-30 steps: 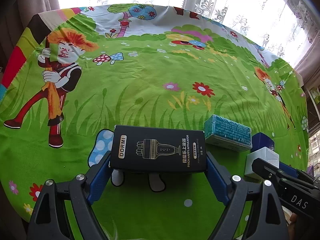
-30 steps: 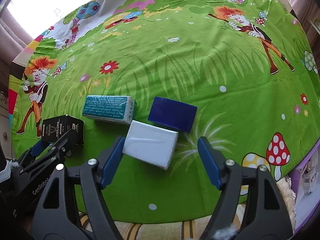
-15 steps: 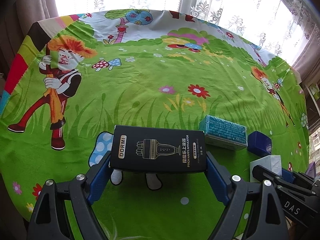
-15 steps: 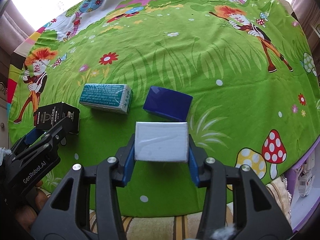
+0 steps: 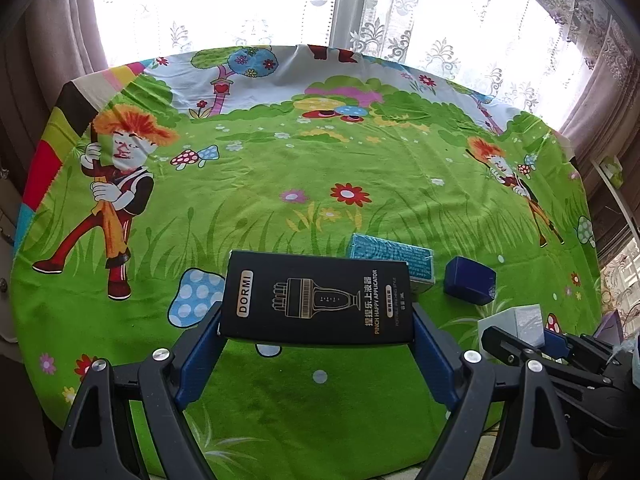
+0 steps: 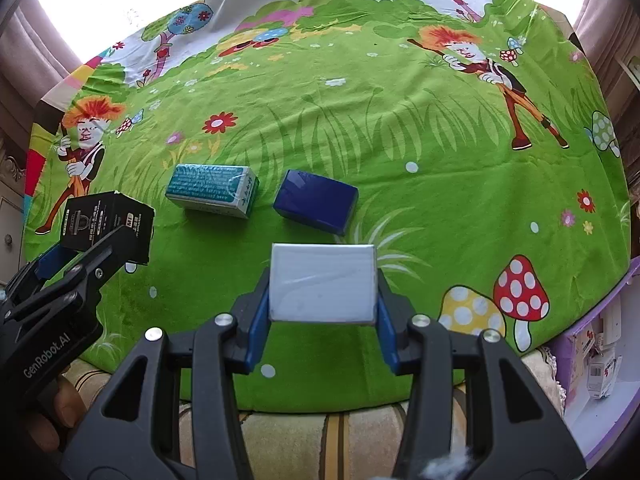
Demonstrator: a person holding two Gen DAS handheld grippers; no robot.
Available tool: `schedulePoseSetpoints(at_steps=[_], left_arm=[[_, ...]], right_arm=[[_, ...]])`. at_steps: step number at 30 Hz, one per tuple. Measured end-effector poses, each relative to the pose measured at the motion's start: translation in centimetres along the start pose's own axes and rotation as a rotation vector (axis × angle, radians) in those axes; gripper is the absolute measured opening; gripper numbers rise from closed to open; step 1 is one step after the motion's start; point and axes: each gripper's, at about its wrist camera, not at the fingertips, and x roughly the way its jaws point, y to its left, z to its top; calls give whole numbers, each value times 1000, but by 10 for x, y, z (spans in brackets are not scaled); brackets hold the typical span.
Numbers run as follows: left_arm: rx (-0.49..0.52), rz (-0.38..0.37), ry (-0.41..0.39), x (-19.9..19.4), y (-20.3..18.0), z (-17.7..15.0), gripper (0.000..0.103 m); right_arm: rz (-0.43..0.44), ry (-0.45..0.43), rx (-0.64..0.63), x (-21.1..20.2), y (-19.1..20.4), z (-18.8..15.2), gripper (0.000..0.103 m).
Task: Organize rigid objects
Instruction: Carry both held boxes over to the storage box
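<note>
1. I have both grippers loaded above the cartoon tablecloth (image 6: 400, 128): my left gripper (image 5: 316, 336) is clamped on the black DORMI box (image 5: 316, 296), its blue pads pressing the box's two short ends, so its long axis runs crosswise between the fingers.

2. My right gripper (image 6: 322, 316) is clenched on the white box (image 6: 322, 282), held flat and square to the jaws, likewise gripped by its sides.

3. Taking the teal box (image 6: 212, 190) as my landmark: it lies on the cloth with its long axis running left to right, the dark blue box (image 6: 316, 200) just beside its right end, a small gap between them. The white box hangs nearer me than the blue one and slightly right of the teal; the black box hangs to the teal box's left and nearer me.

4. I judge the left arm closer to the open spot left of the teal box, the right arm closer to the blue box's side.

5. Hard to read: whether either held box touches the cloth. In the left view the black box covers part of the teal box, and the white box (image 5: 516, 320) is partly cut off by the right gripper's frame.
</note>
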Motion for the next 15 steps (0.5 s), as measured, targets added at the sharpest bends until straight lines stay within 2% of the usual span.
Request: schedulePoseSetpoints(at_steps=[15], left_arm=[[67,-5,-15,-29,-44,-13,87]], right_arm=[[46,-62,31,-32,-32,-18,49]])
